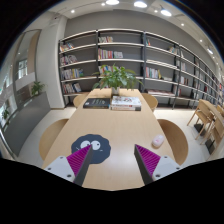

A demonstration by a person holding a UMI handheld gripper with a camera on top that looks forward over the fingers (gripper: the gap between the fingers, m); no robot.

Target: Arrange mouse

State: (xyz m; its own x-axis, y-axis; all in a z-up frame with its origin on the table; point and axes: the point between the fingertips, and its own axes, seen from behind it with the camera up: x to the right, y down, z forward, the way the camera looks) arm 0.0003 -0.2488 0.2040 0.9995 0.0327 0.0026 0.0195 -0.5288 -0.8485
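Note:
My gripper (112,152) is open and empty above a light wooden table (115,128). A dark round mouse pad (98,142) with two white cartoon eyes lies on the table just ahead of my left finger (78,161), which covers part of its near edge. A small pale pink mouse (157,142) lies on the table just beyond and to the right of my right finger (146,162). Nothing stands between the fingers.
A stack of books and boxes (113,102) and a potted plant (118,76) sit at the table's far end. Wooden chairs (55,136) stand along both sides. Bookshelves (120,62) line the back wall. More tables stand to the right (210,113).

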